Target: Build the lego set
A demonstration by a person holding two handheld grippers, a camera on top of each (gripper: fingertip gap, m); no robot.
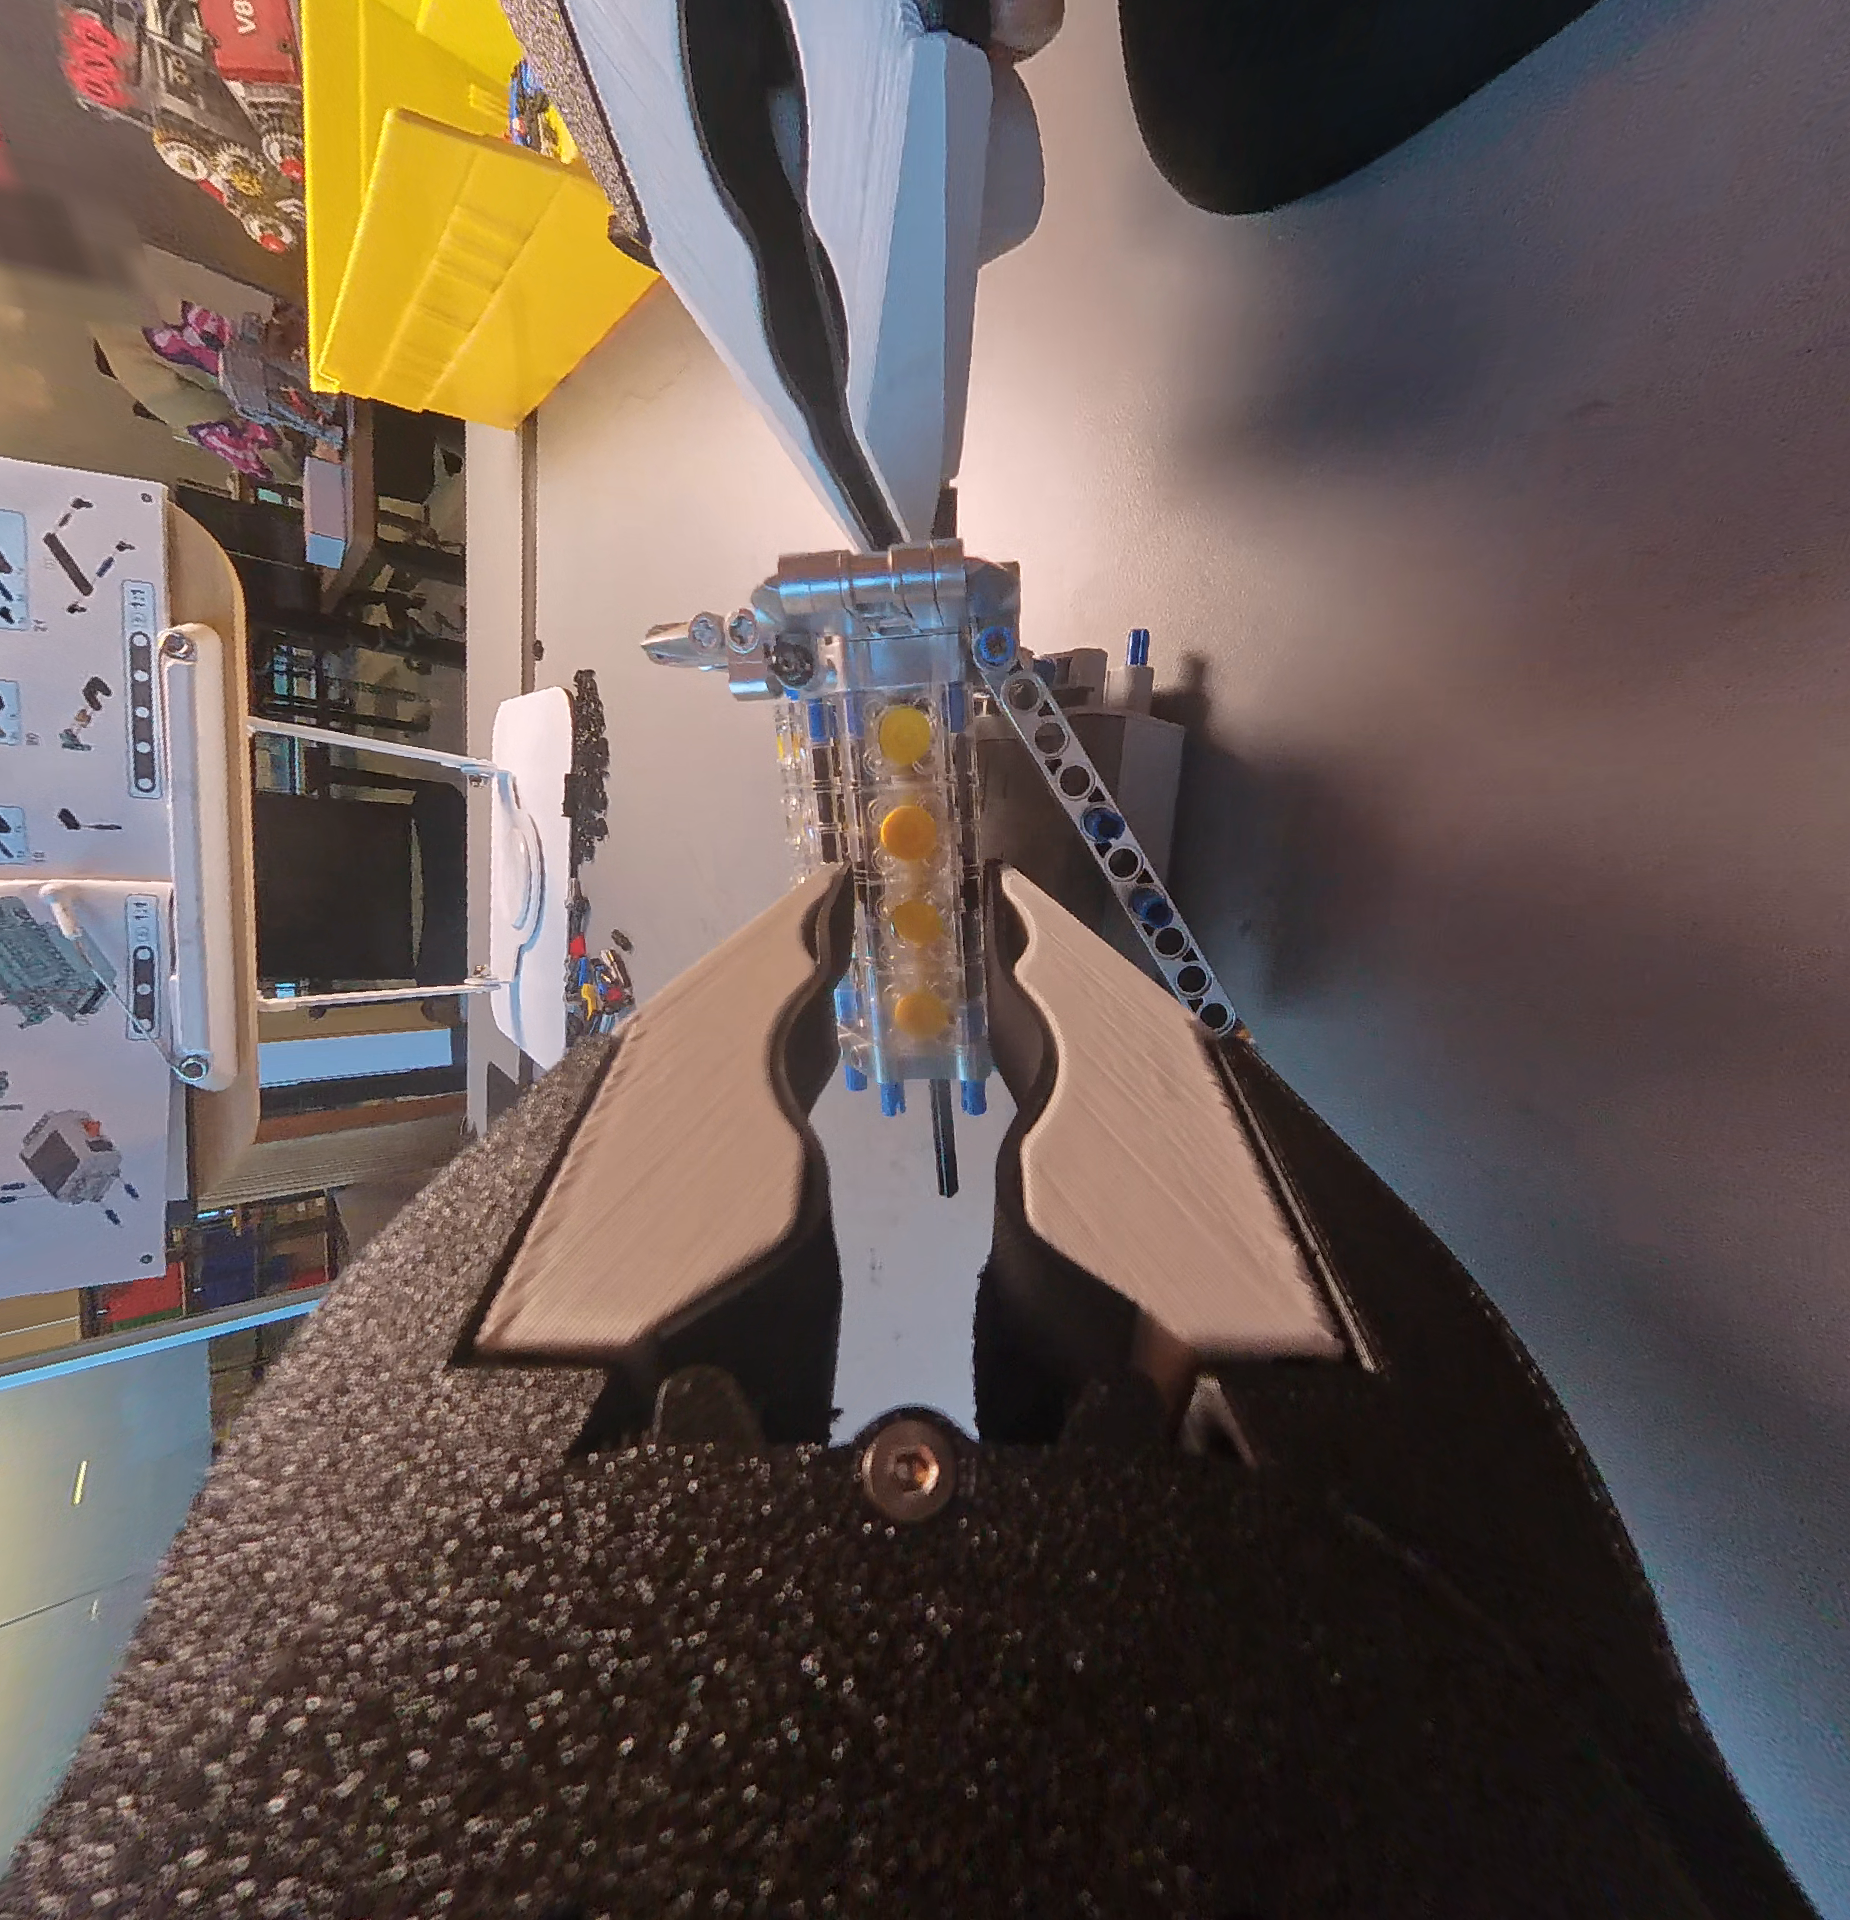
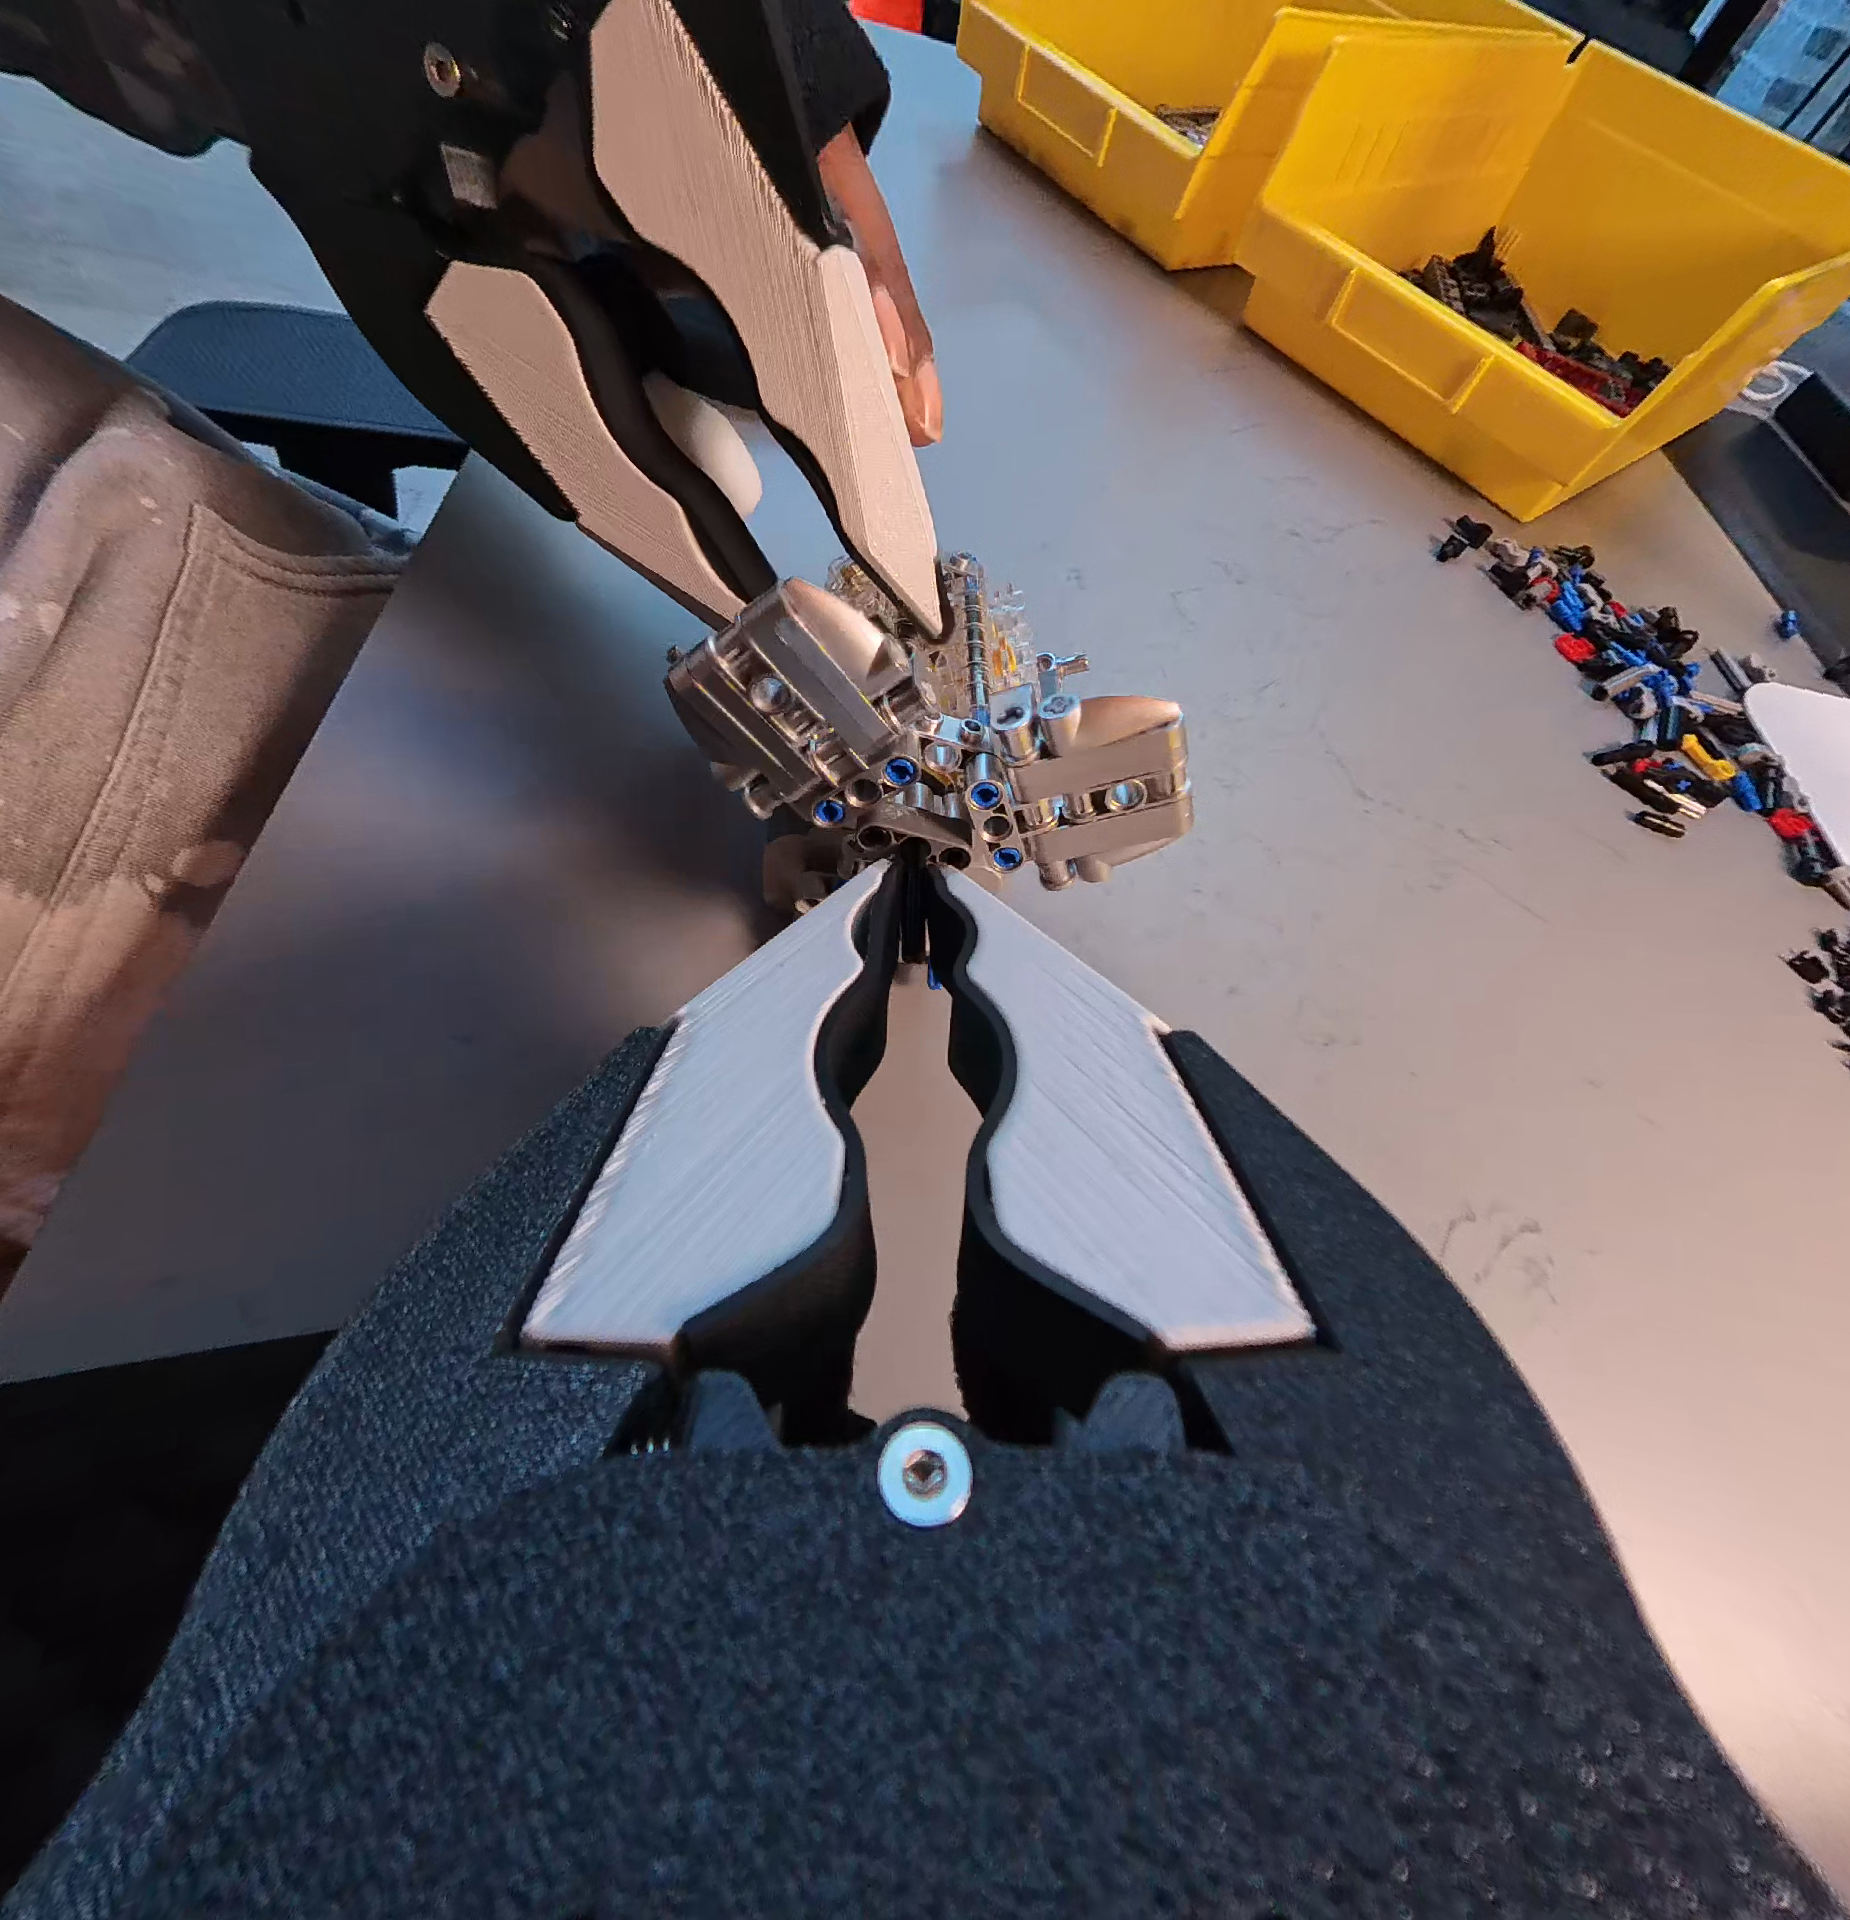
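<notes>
A silver toy-brick engine model (image 1: 879,623) with a clear block and yellow round pistons (image 1: 905,831) is held over a grey table (image 2: 1264,623). My left gripper (image 1: 921,883) is shut on the clear block's sides. A grey holed beam (image 1: 1097,821) slants off the model's right side. A thin black axle (image 1: 944,1143) sticks out toward the camera. In the right wrist view the model (image 2: 931,748) shows its silver end covers. My right gripper (image 2: 910,883) is shut on a thin black part (image 2: 908,920) at the model's near end. The left gripper (image 2: 848,613) grips the model from the upper left.
Two yellow bins (image 2: 1472,260) with dark pieces stand at the far right. Loose coloured pieces (image 2: 1669,707) lie by a white stand base (image 2: 1825,758). An instruction booklet (image 1: 59,883) hangs on a stand. A person's lap (image 2: 121,727) and a black chair (image 2: 277,374) are at left.
</notes>
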